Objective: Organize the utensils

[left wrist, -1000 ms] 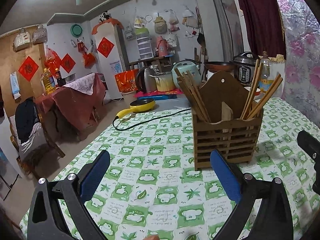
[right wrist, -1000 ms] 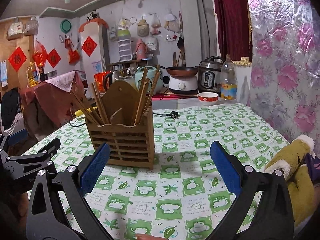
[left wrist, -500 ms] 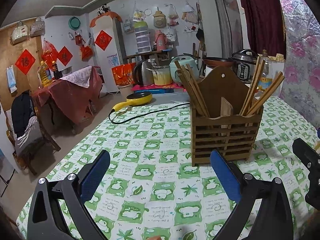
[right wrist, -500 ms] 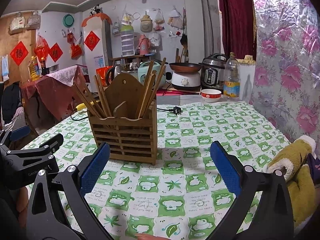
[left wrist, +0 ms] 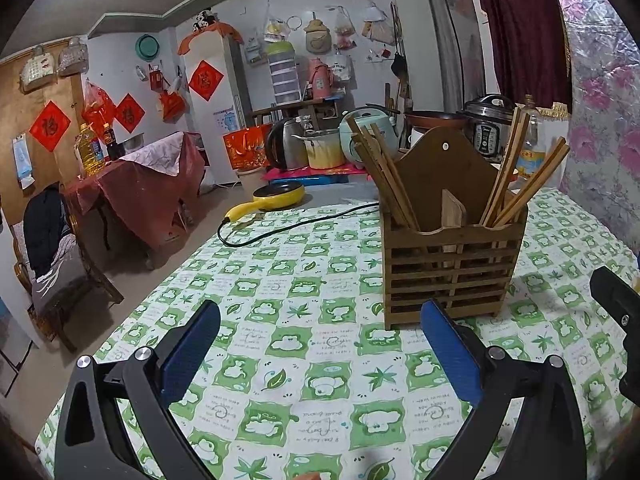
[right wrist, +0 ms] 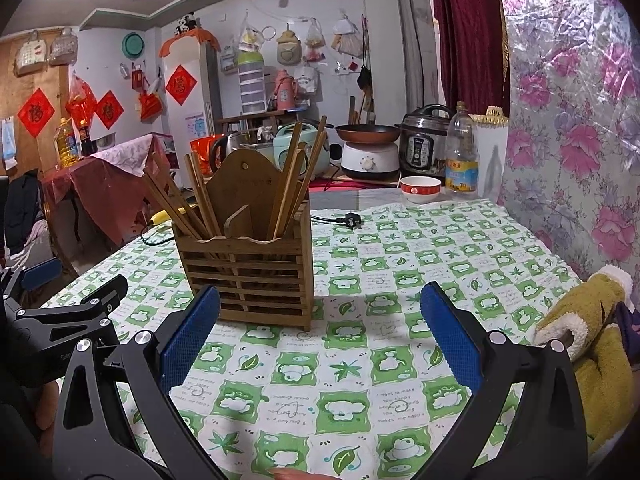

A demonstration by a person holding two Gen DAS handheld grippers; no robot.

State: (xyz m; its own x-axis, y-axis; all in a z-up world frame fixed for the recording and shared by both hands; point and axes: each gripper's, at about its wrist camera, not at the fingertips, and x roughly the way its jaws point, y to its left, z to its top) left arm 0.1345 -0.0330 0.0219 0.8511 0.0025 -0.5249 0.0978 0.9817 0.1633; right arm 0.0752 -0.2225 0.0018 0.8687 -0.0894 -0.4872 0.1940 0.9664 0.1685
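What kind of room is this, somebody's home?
Most likely a lived-in home kitchen and dining room: a wooden chopstick holder stands on a green checked tablecloth, with a pressure cooker and a frying pan behind.

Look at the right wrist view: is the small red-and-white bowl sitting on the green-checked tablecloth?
No, the small red-and-white bowl sits on the grey surface beyond the green-checked tablecloth.

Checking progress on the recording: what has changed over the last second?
Both open grippers, left gripper and right gripper, drew slightly closer to the wooden holder; nothing was grasped or released. The chopsticks stay in both compartments, and the holder has not moved.
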